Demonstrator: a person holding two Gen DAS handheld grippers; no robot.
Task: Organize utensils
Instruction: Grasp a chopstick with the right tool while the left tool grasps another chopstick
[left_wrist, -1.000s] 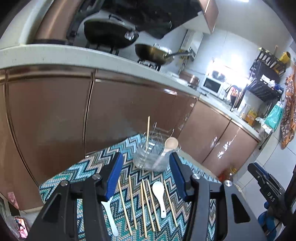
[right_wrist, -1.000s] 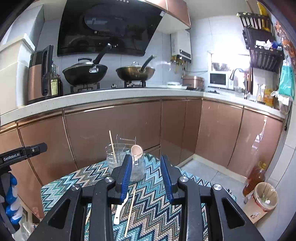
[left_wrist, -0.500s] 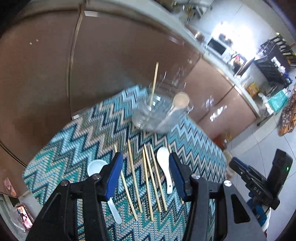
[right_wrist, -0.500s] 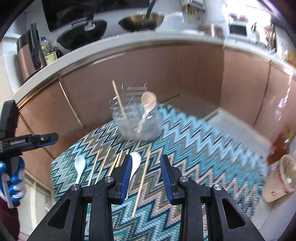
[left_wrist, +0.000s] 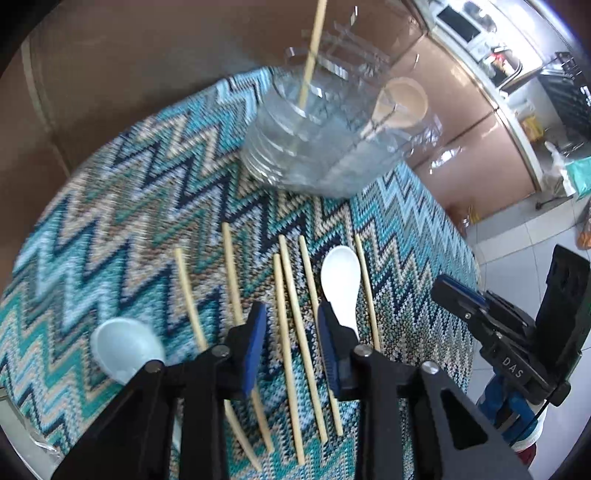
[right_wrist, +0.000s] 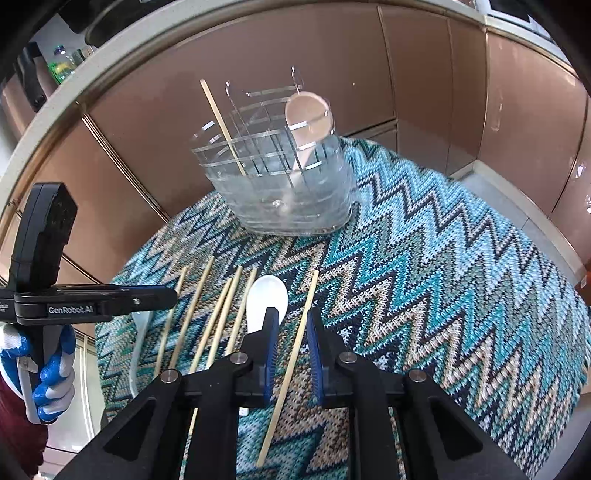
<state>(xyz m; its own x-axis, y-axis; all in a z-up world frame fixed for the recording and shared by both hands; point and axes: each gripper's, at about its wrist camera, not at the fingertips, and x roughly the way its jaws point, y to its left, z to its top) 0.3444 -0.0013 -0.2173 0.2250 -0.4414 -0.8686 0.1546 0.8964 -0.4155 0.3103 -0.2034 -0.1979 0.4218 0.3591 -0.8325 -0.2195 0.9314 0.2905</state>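
As the right claw (right_wrist: 291, 356) closes around one chopstick (right_wrist: 295, 354) on the worktop (right_wrist: 443, 295), not yet pinching, it may roll away. The left claw (left_wrist: 291, 347), closing over two chopsticks (left_wrist: 291, 332), may grab both.

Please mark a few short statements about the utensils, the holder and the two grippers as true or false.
1. The clear holder already contains a wooden spoon. True.
2. The holder lies tipped on its side. False: it stands upright on the zigzag cloth.
3. A single chopstick lies between the right gripper fingers. True.
4. The white spoon stands in the holder. False: it lies on the cloth.
5. The left gripper is lifting a chopstick. False: they all lie flat.
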